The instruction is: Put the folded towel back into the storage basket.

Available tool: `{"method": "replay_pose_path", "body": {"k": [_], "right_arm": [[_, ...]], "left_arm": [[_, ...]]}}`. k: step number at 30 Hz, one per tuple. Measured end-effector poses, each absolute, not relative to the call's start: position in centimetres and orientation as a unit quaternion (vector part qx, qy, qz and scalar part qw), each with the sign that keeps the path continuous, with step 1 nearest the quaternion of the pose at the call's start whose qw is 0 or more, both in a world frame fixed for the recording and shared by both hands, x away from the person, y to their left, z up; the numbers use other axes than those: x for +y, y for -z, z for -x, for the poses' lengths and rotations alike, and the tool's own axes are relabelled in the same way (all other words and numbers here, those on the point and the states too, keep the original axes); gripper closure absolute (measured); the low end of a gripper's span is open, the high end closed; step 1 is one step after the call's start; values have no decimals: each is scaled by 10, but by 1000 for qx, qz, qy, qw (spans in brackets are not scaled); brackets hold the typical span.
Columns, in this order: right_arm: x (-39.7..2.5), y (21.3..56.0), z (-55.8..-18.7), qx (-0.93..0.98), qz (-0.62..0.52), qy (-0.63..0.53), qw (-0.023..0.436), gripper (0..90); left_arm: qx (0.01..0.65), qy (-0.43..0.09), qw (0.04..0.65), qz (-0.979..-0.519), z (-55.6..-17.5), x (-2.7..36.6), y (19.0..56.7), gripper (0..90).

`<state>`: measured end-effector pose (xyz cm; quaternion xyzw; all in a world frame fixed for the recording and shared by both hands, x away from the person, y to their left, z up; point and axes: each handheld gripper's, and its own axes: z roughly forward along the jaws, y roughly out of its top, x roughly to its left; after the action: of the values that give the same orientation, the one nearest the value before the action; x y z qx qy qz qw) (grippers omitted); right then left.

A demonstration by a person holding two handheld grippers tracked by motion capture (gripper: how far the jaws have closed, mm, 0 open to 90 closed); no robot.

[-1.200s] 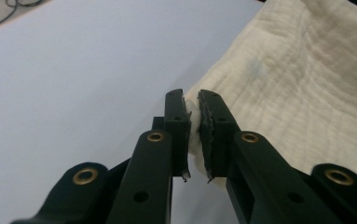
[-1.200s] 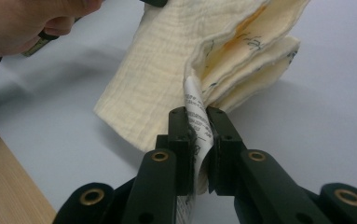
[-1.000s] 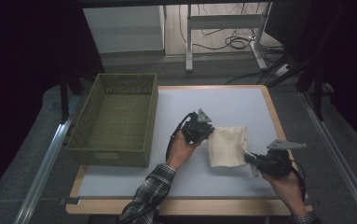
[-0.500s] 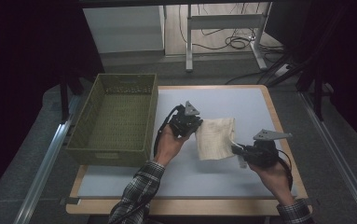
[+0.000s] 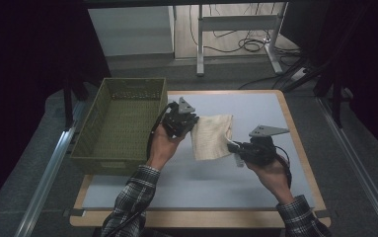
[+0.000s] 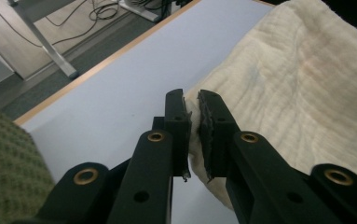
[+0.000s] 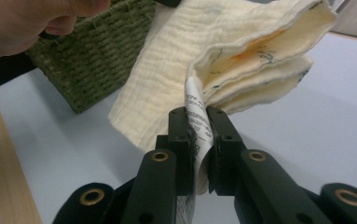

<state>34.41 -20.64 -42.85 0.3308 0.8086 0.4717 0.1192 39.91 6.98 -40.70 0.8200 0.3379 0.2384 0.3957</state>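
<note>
A folded cream cloth [image 5: 212,137] hangs between both grippers above the pale table [image 5: 255,106], just right of the green basket [image 5: 120,123]. My left gripper [image 5: 190,120] is shut on the cloth's upper left edge; in the left gripper view the cloth [image 6: 288,88] spreads to the right of that gripper [image 6: 192,100], with its edge pinched between the jaws. My right gripper [image 5: 237,150] is shut on the lower right corner. In the right gripper view this gripper [image 7: 197,114] pinches the cloth's white label, and the folded layers of the cloth [image 7: 223,51] rise beyond it.
The woven green basket [image 7: 97,51] stands at the table's left and looks empty inside. The table has a wooden rim [image 5: 297,133]. Beyond its far edge are metal table legs [image 5: 236,24] and cables [image 5: 248,44] on the floor. Dark drapes flank both sides.
Both grippers have carried the cloth leftward toward the basket. The cloth has come up off the table and now hangs between them.
</note>
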Motion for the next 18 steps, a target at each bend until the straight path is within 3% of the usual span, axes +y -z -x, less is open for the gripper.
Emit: {"method": "replay_pose_path", "body": {"k": [18], "right_arm": [[-158,411,-367,811,-306,-485,117,814]], "left_arm": [[366,-281,373,-805,-403,118,383,825]]}}
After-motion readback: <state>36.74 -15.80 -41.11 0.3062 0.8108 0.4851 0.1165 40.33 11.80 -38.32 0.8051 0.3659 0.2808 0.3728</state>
